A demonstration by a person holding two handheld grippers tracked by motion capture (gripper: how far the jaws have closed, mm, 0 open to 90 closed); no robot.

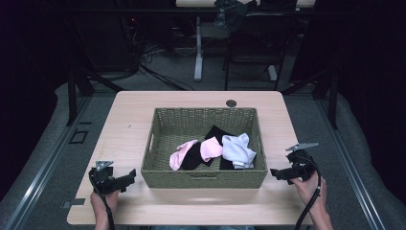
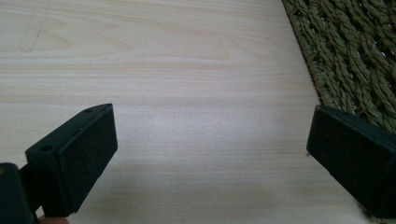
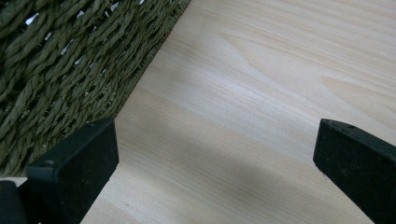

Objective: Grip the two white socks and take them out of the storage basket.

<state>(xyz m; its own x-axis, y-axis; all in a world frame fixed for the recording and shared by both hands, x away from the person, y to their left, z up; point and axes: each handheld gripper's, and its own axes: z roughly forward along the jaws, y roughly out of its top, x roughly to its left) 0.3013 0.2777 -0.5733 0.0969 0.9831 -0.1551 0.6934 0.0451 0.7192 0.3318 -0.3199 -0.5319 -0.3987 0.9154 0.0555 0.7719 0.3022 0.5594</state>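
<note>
A green woven basket sits in the middle of the wooden table. Inside it lie pink socks, a black sock and a white sock. My left gripper rests on the table just left of the basket's front corner, open and holding nothing. In the left gripper view its jaws stand wide apart over bare wood, the basket wall at the right. My right gripper sits just right of the basket's other front corner, open and holding nothing, the basket wall at the left.
A cable hole marks the table's far edge. Behind the table stand a desk leg and a dark chair. Cables lie on the floor. Bare wood runs on both sides of the basket and along the front edge.
</note>
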